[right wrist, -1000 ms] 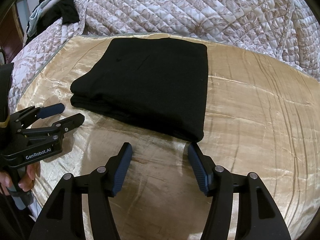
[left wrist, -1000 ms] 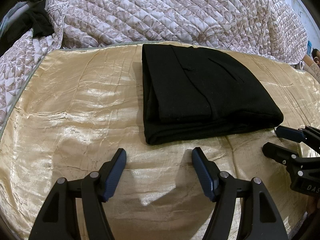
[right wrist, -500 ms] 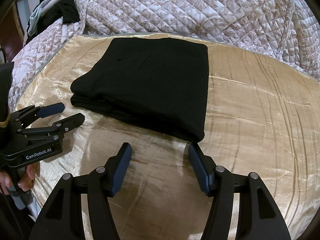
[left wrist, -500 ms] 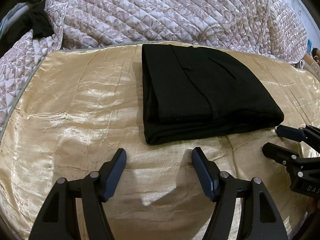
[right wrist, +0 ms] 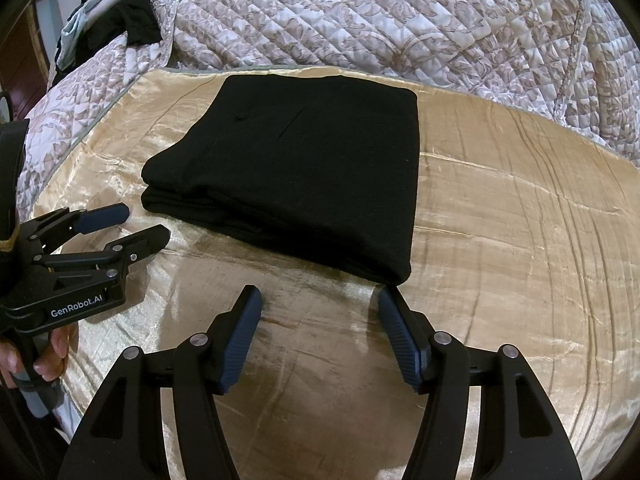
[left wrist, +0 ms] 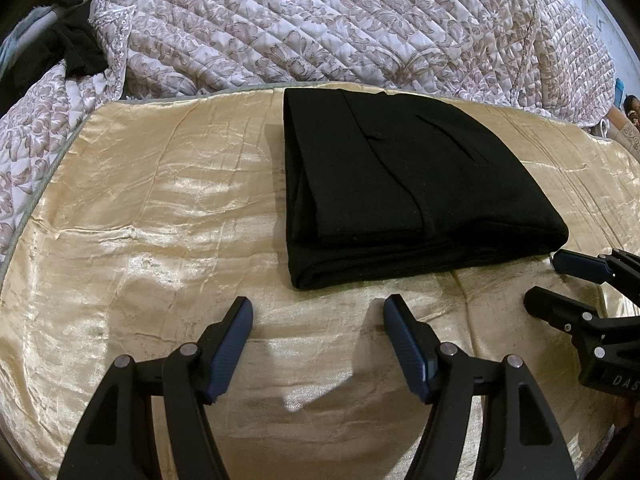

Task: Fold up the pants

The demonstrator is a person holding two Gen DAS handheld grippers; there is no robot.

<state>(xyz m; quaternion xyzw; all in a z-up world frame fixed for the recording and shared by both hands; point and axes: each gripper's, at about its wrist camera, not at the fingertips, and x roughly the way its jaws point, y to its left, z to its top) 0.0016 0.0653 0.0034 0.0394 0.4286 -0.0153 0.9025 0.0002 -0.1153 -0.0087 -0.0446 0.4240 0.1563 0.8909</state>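
Observation:
The black pants [left wrist: 404, 184] lie folded into a thick rectangle on a gold satin sheet [left wrist: 152, 216]; they also show in the right wrist view [right wrist: 304, 172]. My left gripper [left wrist: 318, 312] is open and empty, just in front of the fold's near left corner. It also shows at the left of the right wrist view [right wrist: 146, 226]. My right gripper [right wrist: 320, 304] is open and empty, just in front of the near right corner. It also shows at the right of the left wrist view [left wrist: 550, 278]. Neither touches the pants.
A quilted floral bedspread [left wrist: 340, 28] is bunched up behind the gold sheet and along its left side. Dark and pale clothes [right wrist: 108, 20] lie at the far left. The gold sheet [right wrist: 520, 220] stretches wide to the right of the pants.

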